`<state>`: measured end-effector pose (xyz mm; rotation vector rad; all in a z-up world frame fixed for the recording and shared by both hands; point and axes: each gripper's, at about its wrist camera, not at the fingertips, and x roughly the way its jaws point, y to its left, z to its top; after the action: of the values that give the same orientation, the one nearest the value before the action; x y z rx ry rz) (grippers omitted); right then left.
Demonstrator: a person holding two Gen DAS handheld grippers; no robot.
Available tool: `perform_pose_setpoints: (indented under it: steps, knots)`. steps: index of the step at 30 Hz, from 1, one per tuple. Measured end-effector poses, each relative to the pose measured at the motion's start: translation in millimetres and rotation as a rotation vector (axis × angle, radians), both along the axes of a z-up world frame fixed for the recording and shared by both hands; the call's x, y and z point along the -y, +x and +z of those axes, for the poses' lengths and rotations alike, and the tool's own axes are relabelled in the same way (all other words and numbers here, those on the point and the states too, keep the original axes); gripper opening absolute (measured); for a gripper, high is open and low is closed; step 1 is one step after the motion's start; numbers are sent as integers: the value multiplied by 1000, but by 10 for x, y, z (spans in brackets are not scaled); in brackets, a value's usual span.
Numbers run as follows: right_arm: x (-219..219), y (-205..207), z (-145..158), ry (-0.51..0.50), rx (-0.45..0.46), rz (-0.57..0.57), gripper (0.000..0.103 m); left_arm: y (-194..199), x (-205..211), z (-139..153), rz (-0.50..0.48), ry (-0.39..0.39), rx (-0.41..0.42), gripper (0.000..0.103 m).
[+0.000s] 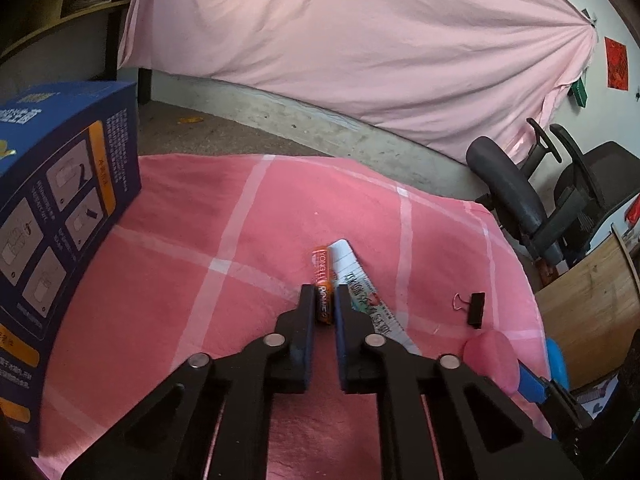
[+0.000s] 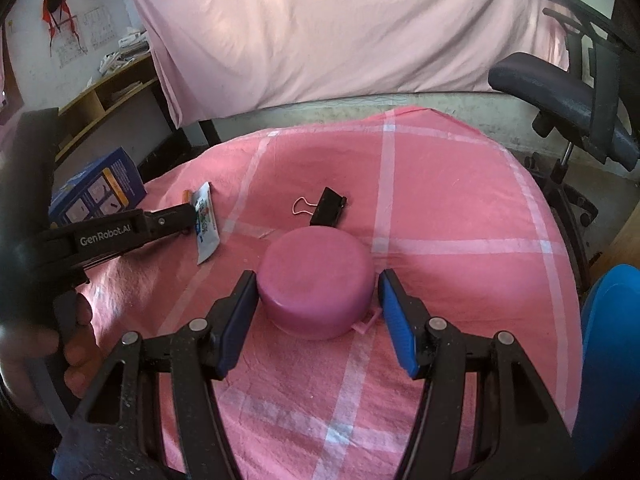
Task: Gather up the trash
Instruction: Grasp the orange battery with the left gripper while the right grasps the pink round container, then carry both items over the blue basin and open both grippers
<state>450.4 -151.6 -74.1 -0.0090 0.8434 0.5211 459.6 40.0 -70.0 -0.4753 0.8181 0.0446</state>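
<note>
Pink checked cloth [image 1: 224,216] covers the table. At centre frame of the left wrist view, the left gripper [image 1: 323,300] is clenched on a small orange battery [image 1: 322,280], with a white printed wrapper [image 1: 368,296] just right of it. Farther right lies a black binder clip [image 1: 475,309]. Lower centre in the right wrist view, the right gripper [image 2: 316,304] stands wide around a round pink plastic container [image 2: 316,284], pads apart from it. A blue cardboard box [image 1: 60,208] fills the left edge.
</note>
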Motion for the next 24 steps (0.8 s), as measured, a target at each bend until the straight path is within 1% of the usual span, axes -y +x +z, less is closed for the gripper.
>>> perform_pose_setpoints:
  steps: [6, 9, 11, 15, 20, 24]
  knots:
    - [38, -63, 6, 37, -5, 32, 84, -212, -7, 30, -40, 8, 28, 7]
    - [70, -169, 56, 57, 31, 40, 84, -414, 46, 79, -69, 23, 74, 7]
    - [113, -252, 122, 82, 77, 42, 84, -541, 104, 127, -82, 46, 112, 7]
    - [269, -511, 317, 151, 225, 33, 84, -750, 213, 268, -103, 53, 211, 7]
    - [427, -804, 536, 173, 384, 10, 84, -976, 436, 574, -148, 102, 364, 7]
    - [657, -983, 740, 208, 494, -48, 84, -1124, 665, 816, -202, 144, 468, 7]
